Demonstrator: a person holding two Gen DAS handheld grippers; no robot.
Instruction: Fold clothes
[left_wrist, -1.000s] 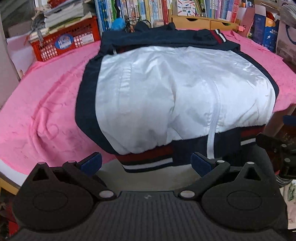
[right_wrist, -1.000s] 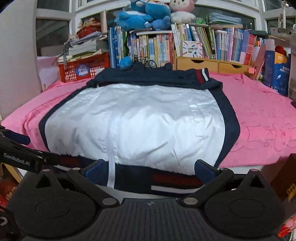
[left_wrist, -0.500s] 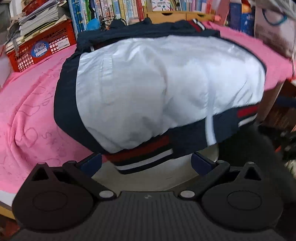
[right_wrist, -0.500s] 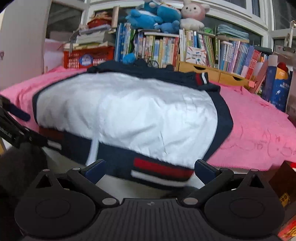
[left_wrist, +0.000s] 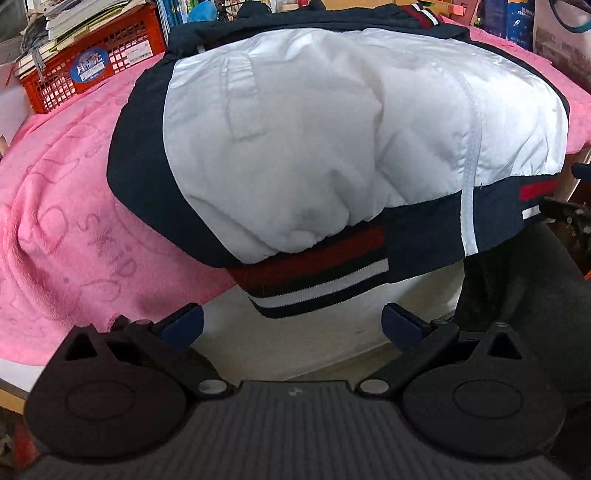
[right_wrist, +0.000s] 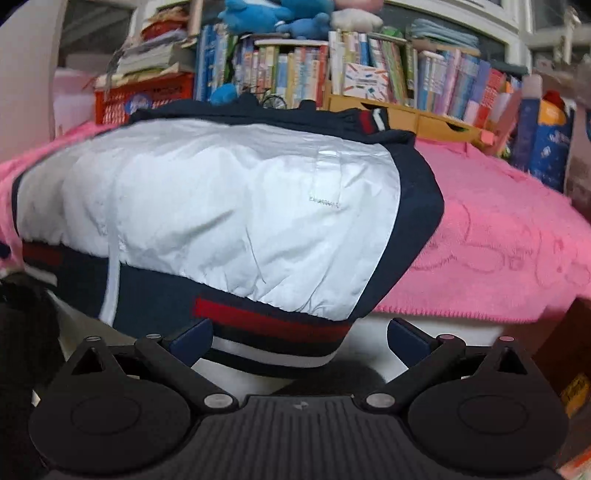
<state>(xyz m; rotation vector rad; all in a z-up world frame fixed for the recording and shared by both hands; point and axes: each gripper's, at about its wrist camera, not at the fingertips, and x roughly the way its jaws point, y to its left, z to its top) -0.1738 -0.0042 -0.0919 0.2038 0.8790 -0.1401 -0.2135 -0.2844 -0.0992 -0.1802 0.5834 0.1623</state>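
On fuzzy pink blanket, glossy white-and-navy jacket is lying flat, ribbed striped hem hanging over the table's near edge. Left tongs and right tongs are gaping wide just beneath the hem, gripping nothing.

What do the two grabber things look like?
Both match. The left gripper and right gripper are black plastic, each with two round discs with triangle cut-outs, silver pivot pins, a ribbed grey middle plate, and two black fingers tipped with dark blue pads.
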